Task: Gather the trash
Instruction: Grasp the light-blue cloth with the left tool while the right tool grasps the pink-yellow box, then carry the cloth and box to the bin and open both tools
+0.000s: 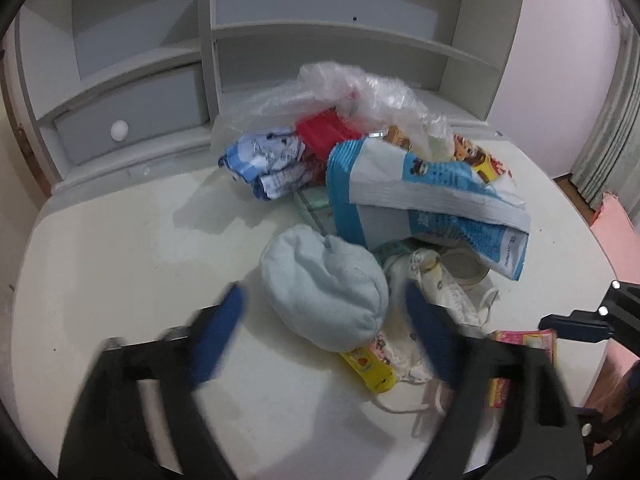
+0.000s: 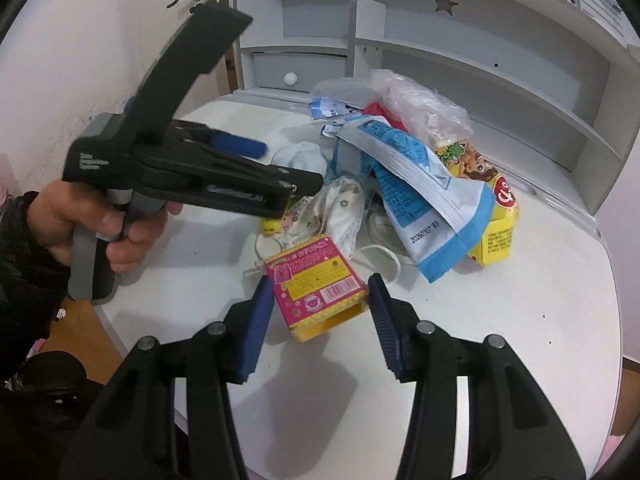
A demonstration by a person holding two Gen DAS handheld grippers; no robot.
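A heap of trash lies on the white desk [image 1: 120,264]. My left gripper [image 1: 324,300] is open, its blue pads on either side of a balled light-blue sock [image 1: 324,288], not touching it. Behind it lie a blue-and-white pouch [image 1: 420,188], a clear plastic bag [image 1: 360,88], a red wrapper [image 1: 324,132] and a face mask [image 1: 444,280]. My right gripper [image 2: 320,296] is open around a pink-and-yellow candy box [image 2: 316,284] that lies on the desk [image 2: 520,320]. The left gripper also shows in the right wrist view [image 2: 280,172], above the sock [image 2: 300,156].
A grey-white hutch with shelves [image 1: 320,40] and a drawer with a white knob [image 1: 119,130] stands at the desk's back. A yellow snack bag [image 2: 484,200] lies at the heap's right. A yellow tube [image 1: 368,368] lies under the sock. A curtain [image 1: 612,120] hangs at right.
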